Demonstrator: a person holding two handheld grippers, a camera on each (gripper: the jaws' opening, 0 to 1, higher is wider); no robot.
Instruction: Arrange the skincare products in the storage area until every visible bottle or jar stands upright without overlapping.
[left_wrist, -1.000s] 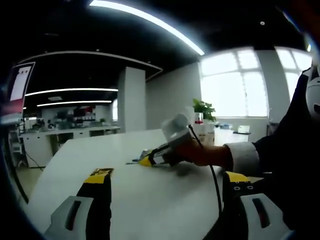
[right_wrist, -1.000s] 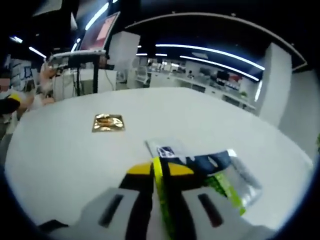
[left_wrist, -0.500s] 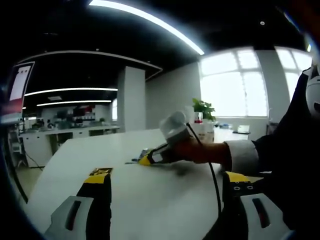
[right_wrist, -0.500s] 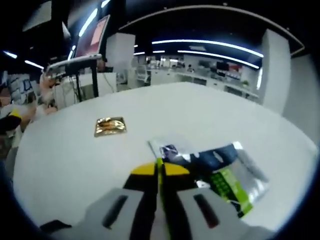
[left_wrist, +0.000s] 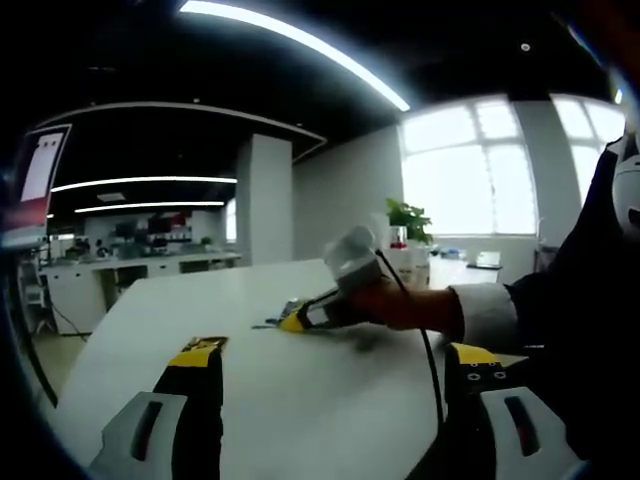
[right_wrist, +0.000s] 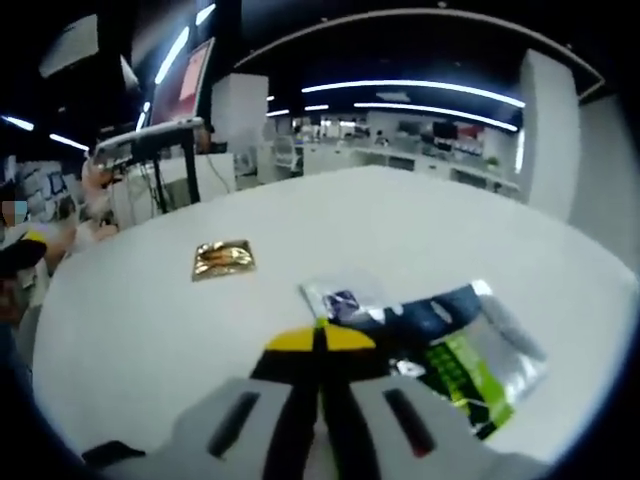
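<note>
The left gripper (left_wrist: 330, 375) has black jaws with yellow tips on grey bases; a black cable (left_wrist: 428, 350) and white cuff (left_wrist: 485, 315) under a dark sleeve (left_wrist: 575, 290) lie beyond them.

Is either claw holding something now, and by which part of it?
The right claw looks shut at the near edge of the silver packet; an actual grip cannot be told. The left claw holds nothing.

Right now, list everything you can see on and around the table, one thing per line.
table: one, white, round, under both grippers
gold sachet: one, gold, flat on the table, left of centre in the right gripper view
sachets: a few overlapping, silver, dark blue and green, flat just ahead of the right gripper
plant: one, green, by the window beyond the table
right gripper: yellow-tipped, shut, low over the table
left gripper: yellow-tipped, open, above the table
hand: one, holding the right gripper
</note>
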